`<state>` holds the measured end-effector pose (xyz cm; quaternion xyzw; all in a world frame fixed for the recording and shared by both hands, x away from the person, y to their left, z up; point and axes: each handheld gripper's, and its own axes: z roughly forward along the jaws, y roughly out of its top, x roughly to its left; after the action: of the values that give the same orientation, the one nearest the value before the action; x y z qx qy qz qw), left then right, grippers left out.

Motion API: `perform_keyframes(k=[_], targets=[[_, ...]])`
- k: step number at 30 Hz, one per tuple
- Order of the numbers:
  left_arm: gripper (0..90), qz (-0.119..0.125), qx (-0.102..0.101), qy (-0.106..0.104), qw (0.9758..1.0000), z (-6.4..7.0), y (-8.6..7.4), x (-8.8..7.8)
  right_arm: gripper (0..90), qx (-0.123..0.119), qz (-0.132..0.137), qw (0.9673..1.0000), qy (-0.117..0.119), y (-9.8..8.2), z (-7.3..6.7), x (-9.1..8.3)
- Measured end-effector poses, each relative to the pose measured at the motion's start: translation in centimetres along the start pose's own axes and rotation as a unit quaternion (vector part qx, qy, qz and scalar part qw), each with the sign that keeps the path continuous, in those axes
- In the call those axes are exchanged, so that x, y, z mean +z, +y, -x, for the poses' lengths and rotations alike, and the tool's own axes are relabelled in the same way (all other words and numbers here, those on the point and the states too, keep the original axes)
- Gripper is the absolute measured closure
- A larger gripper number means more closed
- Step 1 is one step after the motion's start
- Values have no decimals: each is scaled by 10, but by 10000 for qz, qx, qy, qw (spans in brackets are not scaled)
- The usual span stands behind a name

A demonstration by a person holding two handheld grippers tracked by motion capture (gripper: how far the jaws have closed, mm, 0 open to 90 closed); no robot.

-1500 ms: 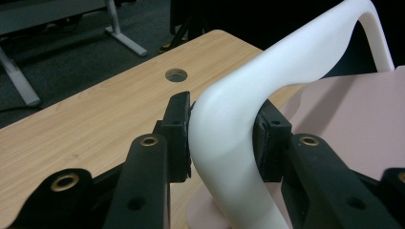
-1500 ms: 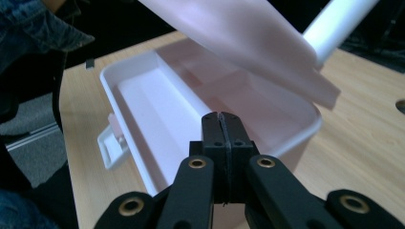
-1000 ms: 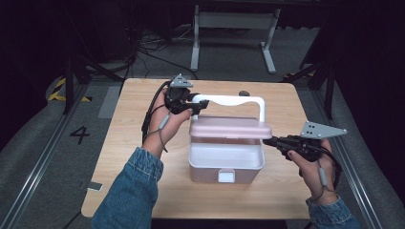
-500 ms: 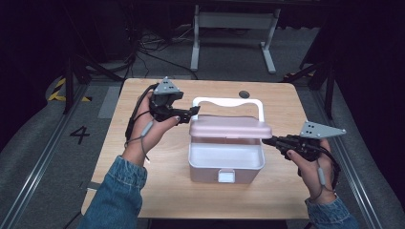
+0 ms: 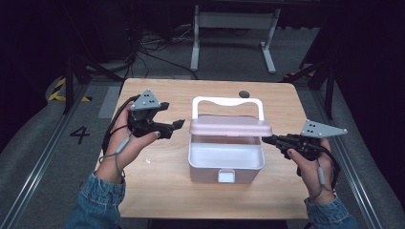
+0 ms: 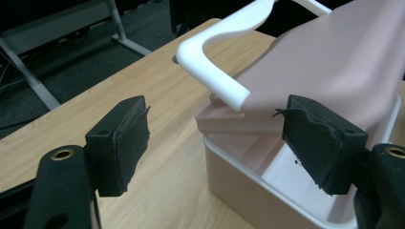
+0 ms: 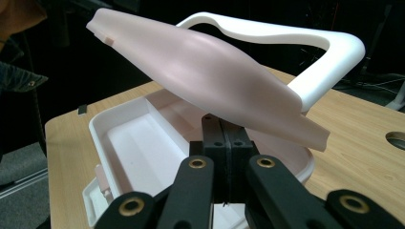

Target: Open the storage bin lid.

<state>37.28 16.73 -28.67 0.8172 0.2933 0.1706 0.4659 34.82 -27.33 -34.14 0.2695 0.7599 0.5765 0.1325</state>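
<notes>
A white box [image 5: 224,162] with a white handle [image 5: 227,101] stands mid-table, its pink lid [image 5: 229,126] raised partway. My right gripper [image 5: 266,140] is shut, its tips reaching in over the box's right rim under the lid's edge. In the right gripper view the shut jaws [image 7: 224,129] sit just below the lid [image 7: 215,71], above the box's bare inside [image 7: 124,138]. My left gripper [image 5: 177,125] is open, a little left of the box, touching nothing. In the left gripper view its pads [image 6: 122,143] frame the lid's corner [image 6: 329,62] and handle [image 6: 215,71].
The wooden table [image 5: 157,167] has a round hole [image 5: 244,94] behind the box. A small latch [image 5: 226,175] sticks out of the box's front wall. A metal stand [image 5: 234,19] and cables lie on the floor beyond the table.
My left gripper has drawn back to the left, away from the lid and handle, with its jaws open. The right gripper and the raised lid have stayed put.
</notes>
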Motion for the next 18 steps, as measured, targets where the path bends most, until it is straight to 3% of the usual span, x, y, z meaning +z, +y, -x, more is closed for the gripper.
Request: perform_keyframes(k=[5,8,12,18], targets=[[248,-61,-56,15,10000,5,-8,-1,900,65,76,9999,-10,1,0,-1],[248,-96,49,44,9999,9,-15,5,900,81,92,9999,-15,2,0,-1],[248,-150,30,-13,9999,14,-20,17,900,106,130,9999,40,2,0,-1],[248,-33,95,-2,9999,19,-22,28,900,141,132,9998,56,2,0,-1]])
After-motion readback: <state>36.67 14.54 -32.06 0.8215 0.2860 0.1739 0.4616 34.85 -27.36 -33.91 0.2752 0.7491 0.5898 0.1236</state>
